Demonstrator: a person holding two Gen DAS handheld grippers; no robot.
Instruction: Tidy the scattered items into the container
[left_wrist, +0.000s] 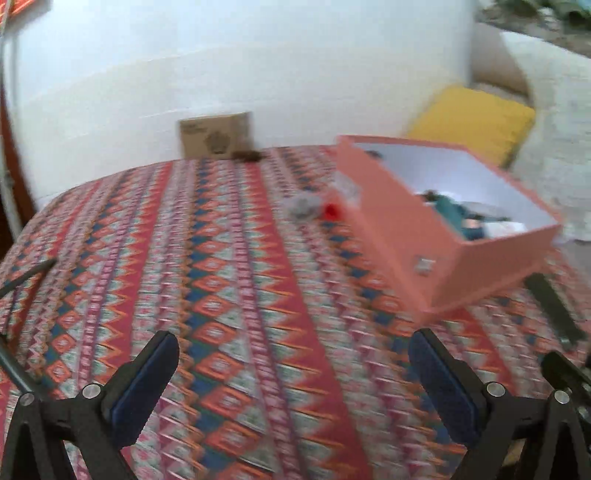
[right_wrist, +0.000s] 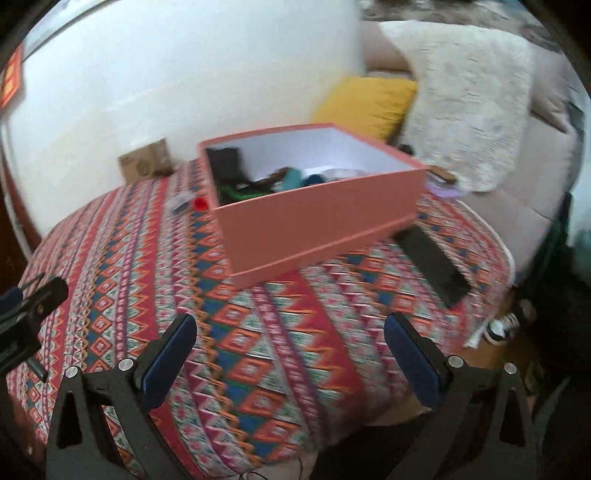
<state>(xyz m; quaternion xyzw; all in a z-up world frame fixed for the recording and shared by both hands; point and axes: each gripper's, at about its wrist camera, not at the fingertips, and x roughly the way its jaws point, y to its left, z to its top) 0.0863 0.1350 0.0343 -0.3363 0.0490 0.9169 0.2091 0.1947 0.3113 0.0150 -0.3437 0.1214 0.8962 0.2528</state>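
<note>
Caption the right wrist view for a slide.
Open right gripper hovers over patterned cloth before pink box; black remote beside it.

Bare cloth ahead, box to the right

Ahead of the left tool (left_wrist: 293, 363) the bench (left_wrist: 221, 295) lies bare; the pink box (left_wrist: 436, 236) blocks its front right, with small items (left_wrist: 314, 208) beyond. A black slab (right_wrist: 432, 264) lies front-right of the right tool (right_wrist: 290, 349)

Cloth (right_wrist: 258, 354): stripes of red, orange, blue and teal diamonds and zigzags. Box (right_wrist: 317, 221): salmon-pink outside, white inside, holding teal, green and black items. Small red object (right_wrist: 200, 202) left of the box. Flat black object (right_wrist: 432, 266) at its right. Cushion (right_wrist: 365, 99), far: mustard yellow. Wall (left_wrist: 221, 55): white. Carton (left_wrist: 216, 134): brown. Gripper pads (right_wrist: 168, 363): dark blue on black.
</note>
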